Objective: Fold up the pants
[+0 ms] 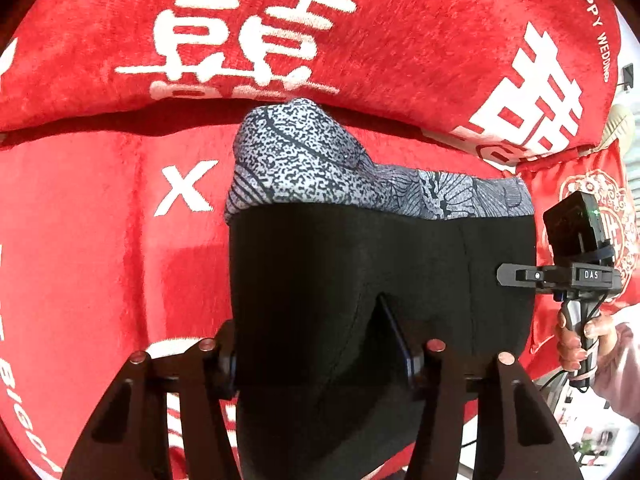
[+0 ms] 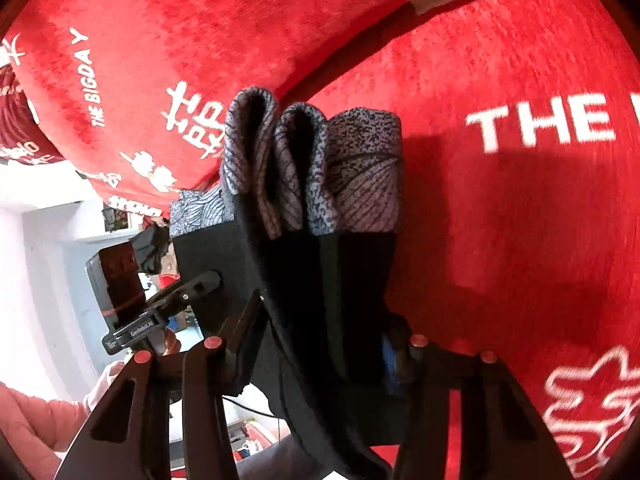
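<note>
The pants [image 1: 360, 264] are black with a grey patterned band [image 1: 304, 160] and are held up above a red sofa. My left gripper [image 1: 320, 344] is shut on the pants' black cloth, which fills the gap between its fingers. My right gripper [image 1: 504, 274] shows at the pants' right edge, shut on them. In the right wrist view the pants [image 2: 320, 280] hang in several folded layers, patterned band [image 2: 316, 164] on top. My right gripper [image 2: 316, 340] is shut on these layers. My left gripper [image 2: 208, 284] grips the far edge at left.
A red plush sofa seat [image 1: 100, 240] with white lettering lies under the pants, and its back cushion [image 1: 400, 32] rises behind. A red satin pillow [image 1: 592, 184] sits at the right. The seat also shows in the right wrist view [image 2: 520, 220]. A white room shows at left [image 2: 40, 260].
</note>
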Demonstrator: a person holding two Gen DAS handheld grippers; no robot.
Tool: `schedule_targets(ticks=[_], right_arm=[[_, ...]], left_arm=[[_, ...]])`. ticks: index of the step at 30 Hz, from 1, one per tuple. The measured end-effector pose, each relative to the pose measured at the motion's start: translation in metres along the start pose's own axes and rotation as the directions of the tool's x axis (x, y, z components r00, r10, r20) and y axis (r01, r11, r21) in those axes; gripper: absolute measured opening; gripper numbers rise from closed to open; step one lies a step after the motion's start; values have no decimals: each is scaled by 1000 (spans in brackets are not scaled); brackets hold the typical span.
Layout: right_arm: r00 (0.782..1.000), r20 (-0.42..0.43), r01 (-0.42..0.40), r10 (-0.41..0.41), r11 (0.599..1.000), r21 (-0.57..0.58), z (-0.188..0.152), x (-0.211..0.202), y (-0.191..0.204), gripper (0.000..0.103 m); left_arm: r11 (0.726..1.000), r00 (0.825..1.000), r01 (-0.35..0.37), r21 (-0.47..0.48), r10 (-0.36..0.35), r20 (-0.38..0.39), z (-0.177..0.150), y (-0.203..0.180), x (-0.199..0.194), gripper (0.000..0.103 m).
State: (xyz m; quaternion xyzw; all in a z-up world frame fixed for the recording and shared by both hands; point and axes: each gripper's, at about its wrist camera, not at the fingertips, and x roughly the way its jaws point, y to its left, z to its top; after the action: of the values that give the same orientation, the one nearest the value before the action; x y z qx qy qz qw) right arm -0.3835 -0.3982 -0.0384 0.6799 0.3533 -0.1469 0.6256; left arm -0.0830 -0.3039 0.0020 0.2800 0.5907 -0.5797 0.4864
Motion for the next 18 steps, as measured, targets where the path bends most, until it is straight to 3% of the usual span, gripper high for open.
schedule_targets(ticks=[7,12,16,18], right_arm=[[999,-14,-28,28,1000,7,-26,9,15,52],[999,-31,-7,7,1000,19,-40,33,11,52],[998,-34,56,-56,998,6,-41,44,0,55],[996,-31,82,-82,997,1,-38,47,-2,63]], left_arm=[[1000,1000,-12,-8,12,-6,-32,11,-20,58],[998,999,-48,-27,47,-25,-51,26,-2,58],[996,997,-80,-43,80,2,-61,44,12,75],[995,997,-77,-68,77,-1,-59,51,16,81]])
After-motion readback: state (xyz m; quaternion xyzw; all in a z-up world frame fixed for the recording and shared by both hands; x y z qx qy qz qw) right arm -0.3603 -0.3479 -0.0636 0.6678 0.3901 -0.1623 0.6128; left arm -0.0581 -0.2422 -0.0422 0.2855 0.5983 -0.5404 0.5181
